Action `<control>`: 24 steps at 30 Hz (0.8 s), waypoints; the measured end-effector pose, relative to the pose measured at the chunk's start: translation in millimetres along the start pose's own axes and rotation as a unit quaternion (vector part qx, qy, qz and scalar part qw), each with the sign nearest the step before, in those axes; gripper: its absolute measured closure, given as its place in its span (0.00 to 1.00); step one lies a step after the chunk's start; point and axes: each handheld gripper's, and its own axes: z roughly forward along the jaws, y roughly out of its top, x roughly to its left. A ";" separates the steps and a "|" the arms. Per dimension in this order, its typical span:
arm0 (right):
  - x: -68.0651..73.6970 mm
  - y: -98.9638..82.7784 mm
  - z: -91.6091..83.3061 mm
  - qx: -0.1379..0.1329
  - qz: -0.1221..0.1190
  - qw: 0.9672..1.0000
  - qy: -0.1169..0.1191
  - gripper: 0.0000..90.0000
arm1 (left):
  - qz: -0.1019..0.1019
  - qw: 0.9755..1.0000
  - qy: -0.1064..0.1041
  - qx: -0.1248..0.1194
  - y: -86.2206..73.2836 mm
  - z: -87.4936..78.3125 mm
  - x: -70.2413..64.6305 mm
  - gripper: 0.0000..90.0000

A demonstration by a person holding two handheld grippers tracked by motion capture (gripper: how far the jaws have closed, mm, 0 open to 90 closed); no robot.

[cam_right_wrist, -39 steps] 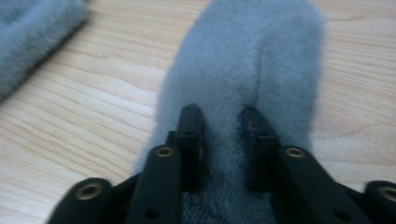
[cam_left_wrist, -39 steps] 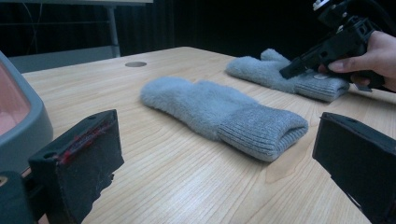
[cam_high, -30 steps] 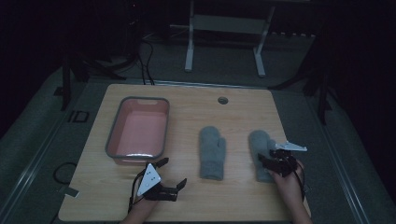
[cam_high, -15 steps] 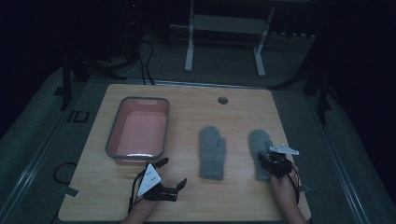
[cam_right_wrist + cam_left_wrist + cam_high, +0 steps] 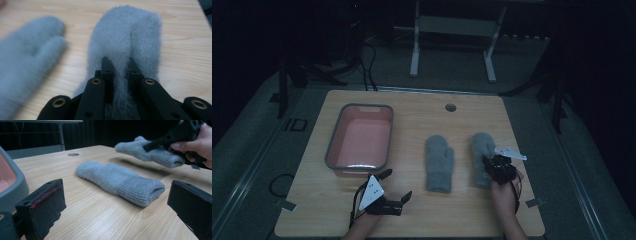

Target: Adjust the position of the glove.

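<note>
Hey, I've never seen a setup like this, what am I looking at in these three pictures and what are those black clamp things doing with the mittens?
A person sits at a wooden table holding a hand-held pair of tongs in each hand; there is no robot arm. The overhead picture comes from a fixed camera above the table. The other two come from small cameras riding on each pair of tongs, looking along their black jaws.

On the table lie a grey tub with a pink inside and one grey mitten lying flat. The right tongs have just closed and now pinch a second grey mitten; the left tongs' camera shows it lifted off the wood. The left tongs rest open near the tub, holding nothing.
</note>
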 end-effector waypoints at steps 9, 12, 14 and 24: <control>51.5 20.6 -4.9 -0.004 0.014 1.000 0.016 0.90 | -0.002 1.000 -0.003 -0.002 -0.2 -0.3 0.5 0.02; 64.6 24.8 -5.5 -0.006 0.022 0.999 0.030 0.90 | -0.002 1.000 -0.003 -0.002 -0.2 -0.3 0.4 0.02; 74.0 26.0 -4.4 -0.004 0.025 0.999 0.037 0.89 | -0.001 1.000 -0.002 -0.002 -0.1 -0.2 0.3 0.02; 113.6 32.2 11.7 0.014 0.032 0.997 0.065 0.89 | 0.000 1.000 -0.001 -0.001 -0.1 -0.2 -0.3 0.02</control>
